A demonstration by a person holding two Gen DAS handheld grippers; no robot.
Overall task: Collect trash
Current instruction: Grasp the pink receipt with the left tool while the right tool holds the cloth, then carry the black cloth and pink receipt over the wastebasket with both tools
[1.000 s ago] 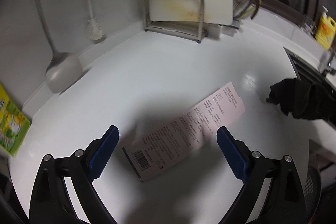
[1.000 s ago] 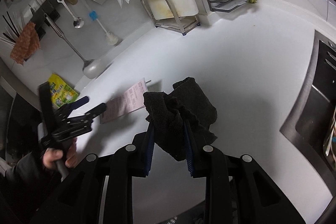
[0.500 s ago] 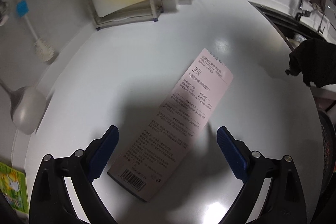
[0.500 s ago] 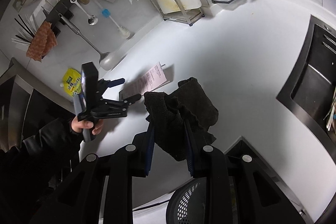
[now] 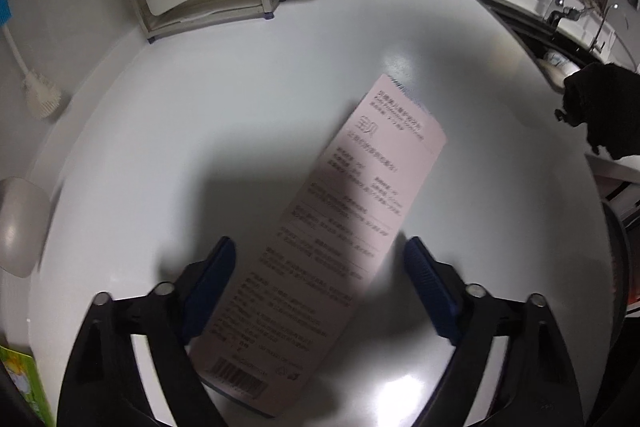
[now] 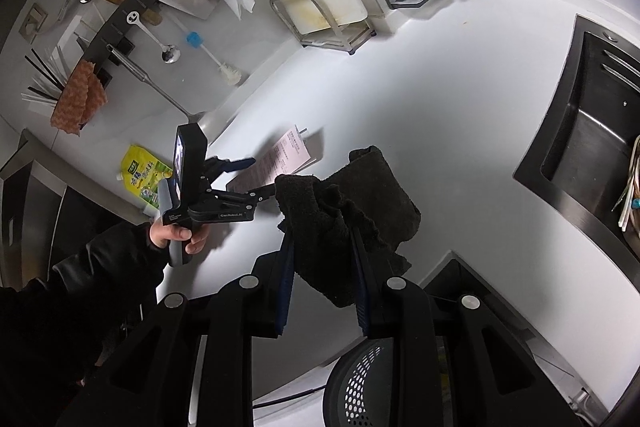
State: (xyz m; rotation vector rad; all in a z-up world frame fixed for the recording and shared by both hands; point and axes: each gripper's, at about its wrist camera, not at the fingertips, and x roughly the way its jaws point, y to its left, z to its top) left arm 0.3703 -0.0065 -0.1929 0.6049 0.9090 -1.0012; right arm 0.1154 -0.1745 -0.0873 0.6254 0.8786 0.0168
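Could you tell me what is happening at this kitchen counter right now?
A person is collecting trash with a hand-held gripper in each hand. The left hand-held gripper is lowered over a pink box lying flat on the white counter; its jaws have just been closing with the box between them, not yet gripping. The right hand-held gripper is clamped on a black cloth, held above the counter.

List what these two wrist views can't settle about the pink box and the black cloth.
- Pink box, left wrist view: print blurred, unreadable; the near end passes behind the left gripper, contact unclear.
- Same box, right wrist view: the left gripper and black cloth cover its near end.
- Cloth, left wrist view: cut off by the right edge.
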